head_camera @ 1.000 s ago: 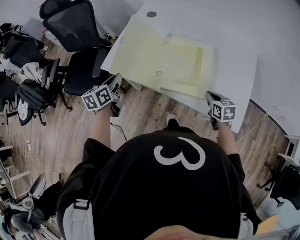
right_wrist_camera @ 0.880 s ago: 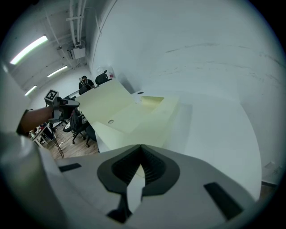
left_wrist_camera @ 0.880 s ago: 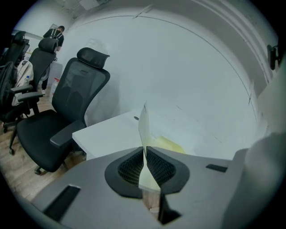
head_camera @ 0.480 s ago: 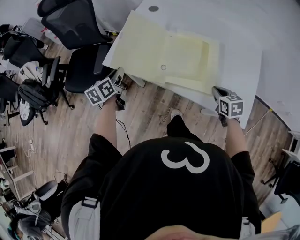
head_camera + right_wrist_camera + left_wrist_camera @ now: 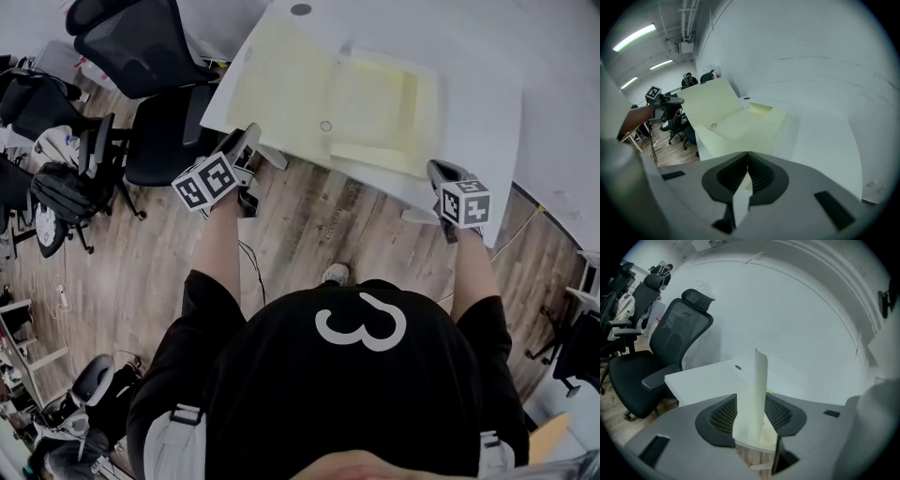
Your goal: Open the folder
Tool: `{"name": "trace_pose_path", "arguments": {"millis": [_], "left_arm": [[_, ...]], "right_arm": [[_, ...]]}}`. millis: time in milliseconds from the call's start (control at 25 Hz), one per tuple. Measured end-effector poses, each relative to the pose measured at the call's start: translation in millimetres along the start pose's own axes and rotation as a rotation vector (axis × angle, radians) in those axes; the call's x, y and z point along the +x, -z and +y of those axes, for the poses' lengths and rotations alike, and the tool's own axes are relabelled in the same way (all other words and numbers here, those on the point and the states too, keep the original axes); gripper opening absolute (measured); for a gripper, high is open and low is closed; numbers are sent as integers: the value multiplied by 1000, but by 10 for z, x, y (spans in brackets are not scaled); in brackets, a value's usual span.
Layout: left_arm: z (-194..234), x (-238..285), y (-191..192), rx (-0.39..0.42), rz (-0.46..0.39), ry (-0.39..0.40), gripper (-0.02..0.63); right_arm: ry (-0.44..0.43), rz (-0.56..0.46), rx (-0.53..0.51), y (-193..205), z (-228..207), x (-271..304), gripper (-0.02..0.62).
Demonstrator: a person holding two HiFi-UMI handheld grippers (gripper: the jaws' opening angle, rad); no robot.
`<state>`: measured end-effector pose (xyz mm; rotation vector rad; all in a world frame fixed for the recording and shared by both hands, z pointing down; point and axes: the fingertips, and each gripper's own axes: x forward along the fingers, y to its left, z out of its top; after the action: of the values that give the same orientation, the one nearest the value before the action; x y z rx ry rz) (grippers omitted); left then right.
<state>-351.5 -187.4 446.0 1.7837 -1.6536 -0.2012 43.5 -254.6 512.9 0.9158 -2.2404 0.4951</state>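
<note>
A pale yellow folder (image 5: pixel 309 94) lies spread open on the white table (image 5: pixel 487 103), its left cover reaching past the table's left edge. My left gripper (image 5: pixel 251 139) is at the near left corner of that cover. Its jaws are opening, and the cover's edge (image 5: pixel 759 380) stands upright between the pads (image 5: pixel 723 417) with a gap on each side. My right gripper (image 5: pixel 436 171) sits at the folder's near right corner. In the right gripper view the jaws (image 5: pixel 747 157) meet at the tips, with a thin pale sheet edge in the slit. The open folder (image 5: pixel 736 122) lies beyond them.
Black office chairs (image 5: pixel 141 47) stand left of the table on the wooden floor, one close to the table's corner (image 5: pixel 670 343). A round dark grommet (image 5: pixel 301 9) sits in the table top beyond the folder. More chairs and gear crowd the far left.
The left gripper's jaws have parted from the cover's edge. Both grippers have stayed near the folder's near corners, and the folder still lies open.
</note>
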Motion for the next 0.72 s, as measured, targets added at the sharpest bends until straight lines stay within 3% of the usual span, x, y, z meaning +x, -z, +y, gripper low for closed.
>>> {"name": "trace_pose_path", "arguments": {"millis": [200, 360, 520, 720], "left_arm": [[-211, -7, 126, 16, 2, 51, 178], [-440, -130, 302, 27, 3, 85, 190], [-771, -383, 522, 50, 13, 121, 191], [-1330, -810, 896, 97, 66, 204, 190]], "right_arm": [[7, -132, 15, -236, 13, -266, 26], [-31, -207, 23, -200, 139, -568, 25], [-106, -259, 56, -16, 346, -974, 26], [-260, -324, 21, 162, 792, -1560, 25]]}}
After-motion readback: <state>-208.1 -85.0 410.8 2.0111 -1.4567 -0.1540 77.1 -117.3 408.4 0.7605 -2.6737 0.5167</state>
